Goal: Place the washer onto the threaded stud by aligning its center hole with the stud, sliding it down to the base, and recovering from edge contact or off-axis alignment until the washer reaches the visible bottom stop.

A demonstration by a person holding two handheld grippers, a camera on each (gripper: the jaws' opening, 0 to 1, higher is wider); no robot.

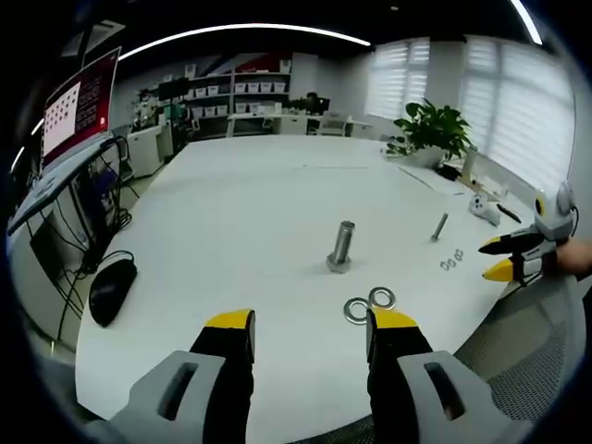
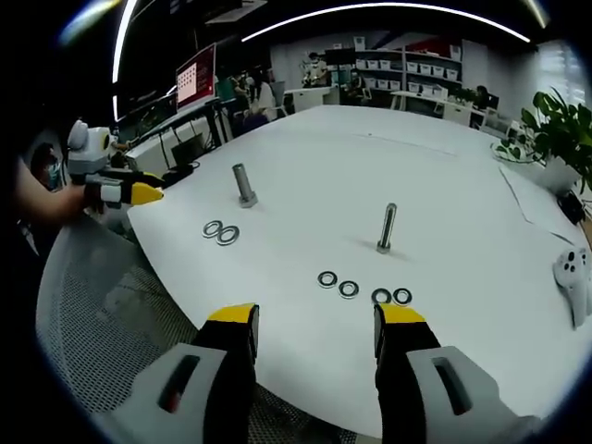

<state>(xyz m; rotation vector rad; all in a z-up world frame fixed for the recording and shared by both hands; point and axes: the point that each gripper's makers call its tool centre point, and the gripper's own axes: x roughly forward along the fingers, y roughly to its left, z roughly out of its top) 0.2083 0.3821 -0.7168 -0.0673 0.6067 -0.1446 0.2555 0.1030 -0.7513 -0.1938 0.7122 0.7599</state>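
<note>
The left gripper (image 1: 308, 333) rises from the bottom of the left gripper view with its yellow-tipped jaws spread wide and nothing between them. Just above its right jaw, two large washers (image 1: 369, 304) lie touching on the white table (image 1: 250, 213). The thick threaded stud (image 1: 341, 247) stands upright at centre frame, near those washers but apart from them. Further right stands a thinner bolt (image 1: 439, 227), with small washers (image 1: 451, 261) below it, and the right gripper (image 1: 502, 257) enters at the right edge, held by a hand.

In the right gripper view, the right gripper (image 2: 314, 326) sits at the bottom, jaws released and empty. Four small washers (image 2: 364, 289) lie in two pairs just above them, below the thin bolt (image 2: 386, 228). The thick stud (image 2: 244, 184) stands in the upper left, its large washers (image 2: 221, 231) below it. A potted plant (image 2: 560, 134) sits at the right edge.
</note>
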